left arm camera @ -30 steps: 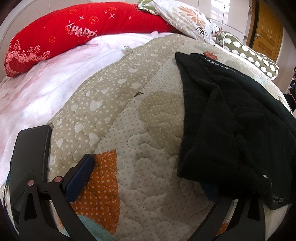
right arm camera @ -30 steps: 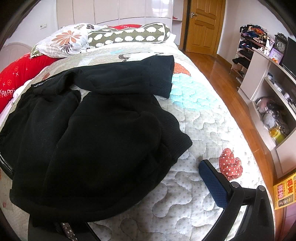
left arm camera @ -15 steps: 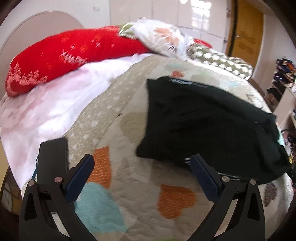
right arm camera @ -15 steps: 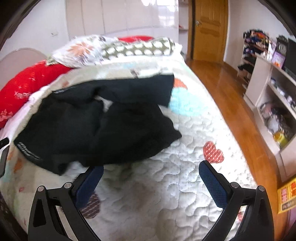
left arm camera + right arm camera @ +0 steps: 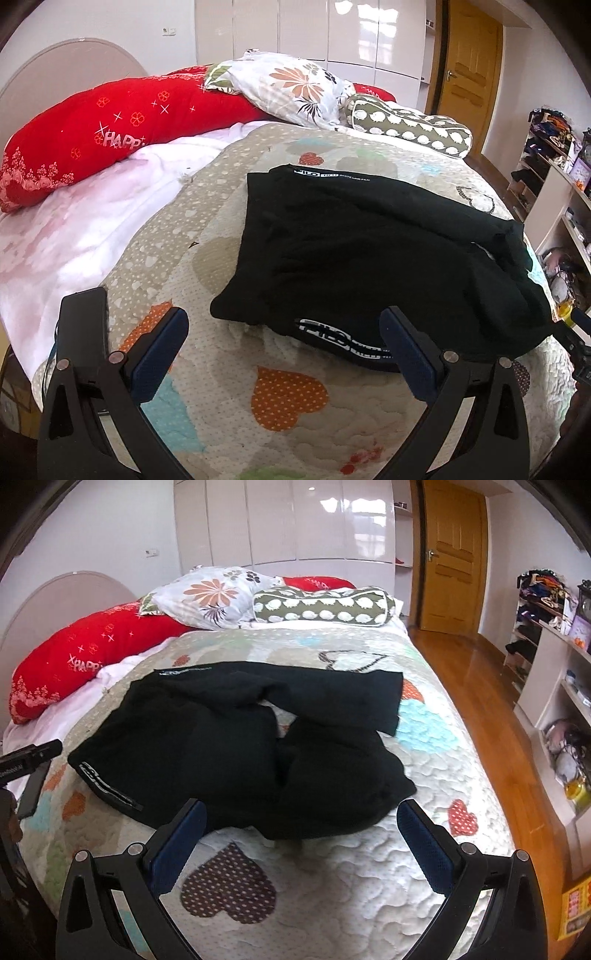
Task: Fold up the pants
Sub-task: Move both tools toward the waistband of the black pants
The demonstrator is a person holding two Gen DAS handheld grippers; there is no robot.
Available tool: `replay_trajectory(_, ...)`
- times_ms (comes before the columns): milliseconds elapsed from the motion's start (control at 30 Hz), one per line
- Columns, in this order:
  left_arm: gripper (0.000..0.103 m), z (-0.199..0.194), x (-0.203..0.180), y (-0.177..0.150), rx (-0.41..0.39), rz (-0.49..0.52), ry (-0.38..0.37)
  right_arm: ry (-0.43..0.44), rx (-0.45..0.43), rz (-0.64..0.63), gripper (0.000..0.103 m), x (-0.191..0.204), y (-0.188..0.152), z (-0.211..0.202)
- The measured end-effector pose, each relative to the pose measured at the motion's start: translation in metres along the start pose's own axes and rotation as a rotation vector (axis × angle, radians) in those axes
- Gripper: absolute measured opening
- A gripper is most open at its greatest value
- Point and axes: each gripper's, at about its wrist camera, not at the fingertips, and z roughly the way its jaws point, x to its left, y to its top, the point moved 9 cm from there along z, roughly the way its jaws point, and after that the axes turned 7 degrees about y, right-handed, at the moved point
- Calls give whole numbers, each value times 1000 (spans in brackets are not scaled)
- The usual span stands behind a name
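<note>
Both tools, left tool [image 5: 282, 349] and right tool [image 5: 301, 836], hang spread and empty; black pants [image 5: 236, 749] lie roughly folded, rumpled, needing tidying on the bed [image 5: 332, 878].

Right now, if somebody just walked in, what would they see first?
Probably the black pants, lying rumpled and partly folded in the middle of the quilt with its colourful hearts. Next, the big red pillow at the head of the bed, with a flowered pillow beside it. Up close, both pairs of tongs, left and right, are open and holding nothing.
</note>
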Motion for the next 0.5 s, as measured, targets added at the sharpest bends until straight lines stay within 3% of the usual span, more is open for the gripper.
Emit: replay_trajectory(500, 103, 3, -13, -4, 15, 7, -16, -2, 13, -4, 103, 10, 5, 9)
